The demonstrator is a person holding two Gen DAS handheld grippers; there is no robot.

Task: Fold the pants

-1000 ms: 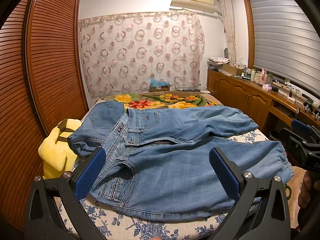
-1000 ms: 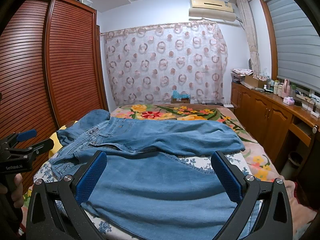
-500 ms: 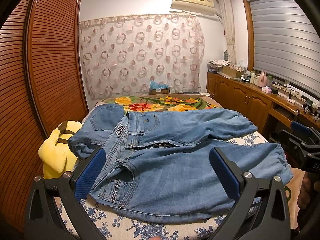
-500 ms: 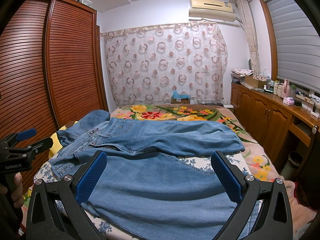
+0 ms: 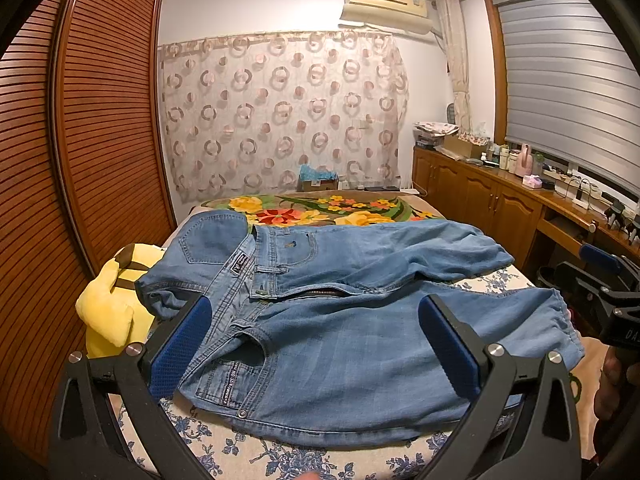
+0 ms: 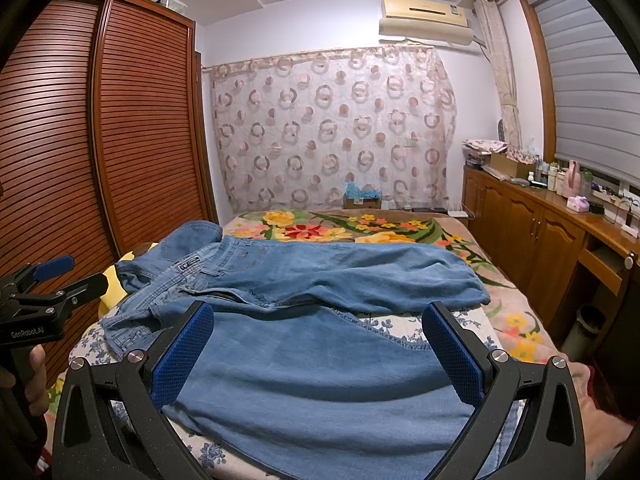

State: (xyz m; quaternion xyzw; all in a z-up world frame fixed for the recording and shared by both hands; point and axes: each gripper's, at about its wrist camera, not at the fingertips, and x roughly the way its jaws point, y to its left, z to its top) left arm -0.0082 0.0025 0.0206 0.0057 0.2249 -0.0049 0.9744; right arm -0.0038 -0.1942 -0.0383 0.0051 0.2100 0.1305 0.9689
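Light blue jeans (image 5: 360,312) lie spread across the bed, waistband at the left, both legs running right, fly unzipped. My left gripper (image 5: 314,340) hovers open above the waistband and near leg, blue pads wide apart, holding nothing. In the right wrist view the jeans (image 6: 320,360) fill the foreground, and my right gripper (image 6: 318,348) hangs open over the near leg, empty. The right gripper's body shows at the right edge of the left wrist view, and the left gripper's body at the left edge of the right wrist view, each held by a hand.
A yellow plush toy (image 5: 112,304) sits by the waistband at the bed's left edge, against the slatted wooden wardrobe (image 5: 80,160). A floral blanket (image 5: 320,212) covers the far bed. Wooden cabinets (image 5: 500,208) with clutter line the right wall. A bin (image 6: 584,328) stands beside the bed.
Both views have crept slightly; the jeans sit a little lower and farther in the left wrist view. Both grippers stay open and the jeans lie unmoved.
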